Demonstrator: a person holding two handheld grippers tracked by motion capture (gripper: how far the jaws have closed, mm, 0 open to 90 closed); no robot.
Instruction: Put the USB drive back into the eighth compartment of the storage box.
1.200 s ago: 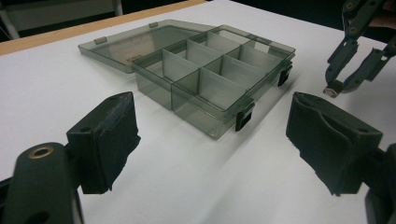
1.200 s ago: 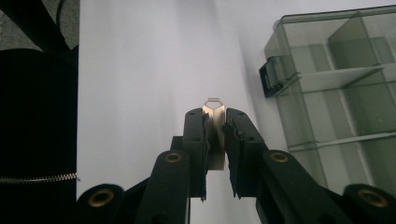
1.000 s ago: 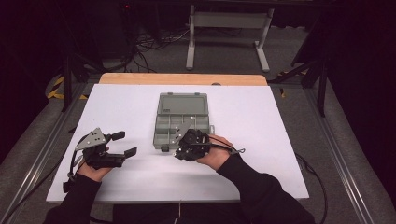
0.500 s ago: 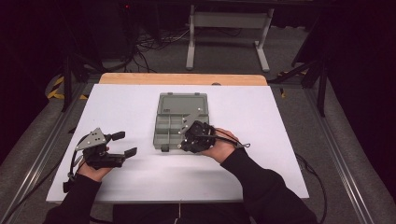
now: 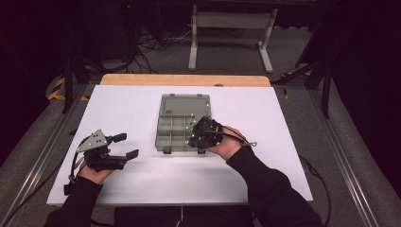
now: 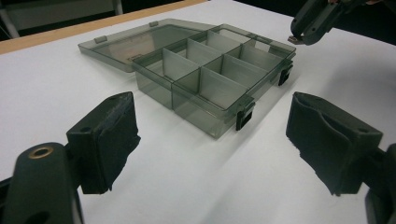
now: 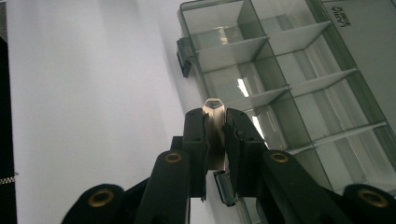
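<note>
While my right hand-held gripper [image 5: 202,133] has moved forward from the near edge of the organiser box [image 5: 182,124] to hang over its right compartments, its jaws stay clamped on a small flat metal piece [image 7: 215,133]. I judge the piece is about to be put in a compartment. The box lies open in the middle of the desk [image 5: 118,109]. My left hand-held gripper [image 5: 124,145] has not moved, its jaws wide apart, holding nothing

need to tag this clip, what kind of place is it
Probably a lab or studio set up for recording manipulation, not a home. A white-covered table stands in a dark room, with loose cables on the floor behind it, a metal stand, and rails along the table's sides.
</note>
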